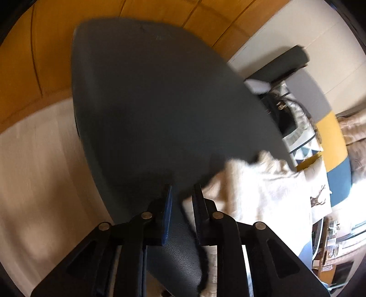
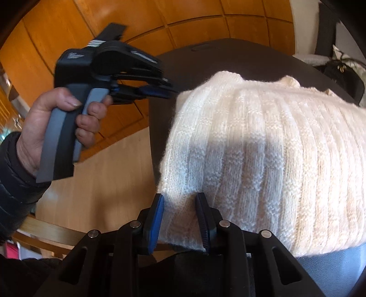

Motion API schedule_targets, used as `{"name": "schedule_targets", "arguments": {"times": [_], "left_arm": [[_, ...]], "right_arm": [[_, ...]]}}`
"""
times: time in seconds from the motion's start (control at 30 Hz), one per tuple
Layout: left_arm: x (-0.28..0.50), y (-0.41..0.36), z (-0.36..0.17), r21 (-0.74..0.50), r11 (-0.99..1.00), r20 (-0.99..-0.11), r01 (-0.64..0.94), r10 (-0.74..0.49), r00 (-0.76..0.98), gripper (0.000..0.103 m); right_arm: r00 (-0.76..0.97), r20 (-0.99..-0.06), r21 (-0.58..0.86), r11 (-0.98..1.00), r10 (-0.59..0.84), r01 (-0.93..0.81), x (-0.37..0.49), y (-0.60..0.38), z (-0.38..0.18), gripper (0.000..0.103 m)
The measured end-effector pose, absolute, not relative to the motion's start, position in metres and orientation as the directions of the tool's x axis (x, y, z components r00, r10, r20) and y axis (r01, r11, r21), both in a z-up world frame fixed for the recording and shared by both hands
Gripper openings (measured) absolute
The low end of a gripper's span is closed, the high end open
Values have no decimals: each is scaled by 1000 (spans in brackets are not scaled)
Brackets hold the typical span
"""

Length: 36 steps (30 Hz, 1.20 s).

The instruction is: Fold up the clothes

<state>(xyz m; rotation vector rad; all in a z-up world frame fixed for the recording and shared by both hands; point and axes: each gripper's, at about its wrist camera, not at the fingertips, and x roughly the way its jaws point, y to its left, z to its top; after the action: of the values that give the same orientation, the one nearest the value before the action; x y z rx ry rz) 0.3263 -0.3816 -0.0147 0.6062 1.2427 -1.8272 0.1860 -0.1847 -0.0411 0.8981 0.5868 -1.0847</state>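
Observation:
A cream ribbed knit sweater (image 2: 263, 148) lies folded on a dark grey-blue rounded table top (image 2: 205, 59). Its near left corner sits between the pads of my right gripper (image 2: 180, 201), which is shut on it. A person's hand (image 2: 45, 128) holds my left gripper (image 2: 171, 91) off to the left, its tips level with the sweater's far left edge and just beside it. In the left wrist view the left gripper (image 1: 183, 189) hovers over the bare table top (image 1: 148, 102) with a narrow gap and nothing between its fingers. The sweater (image 1: 263, 189) lies to its right.
Orange wooden panels (image 2: 183, 20) and a pale wooden floor (image 1: 34, 171) surround the table. A black handbag (image 1: 281, 114) and patterned cushions (image 1: 306, 146) lie past its right edge. A wooden chair rail (image 2: 45, 230) is at the lower left.

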Motion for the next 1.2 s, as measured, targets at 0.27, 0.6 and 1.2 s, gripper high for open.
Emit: {"name": "schedule_targets", "arguments": {"times": [0.27,0.6,1.2], "left_arm": [[251,-368,-4,-568,-345,-709,747,-255,-657,22],[273,-366,-45,-481,-250,-790,840,-292,-539,12],[88,-320,0,-402,-673,-767,621,-123,-629,19]], "right_arm": [[425,-713,434,124,-558,892,158,-170,-23,29],[436,-695,555,-41,-571,831,102,-155,-62,29],[24,-618,697,-534,-786,478,-165,-57,-48,34]]}}
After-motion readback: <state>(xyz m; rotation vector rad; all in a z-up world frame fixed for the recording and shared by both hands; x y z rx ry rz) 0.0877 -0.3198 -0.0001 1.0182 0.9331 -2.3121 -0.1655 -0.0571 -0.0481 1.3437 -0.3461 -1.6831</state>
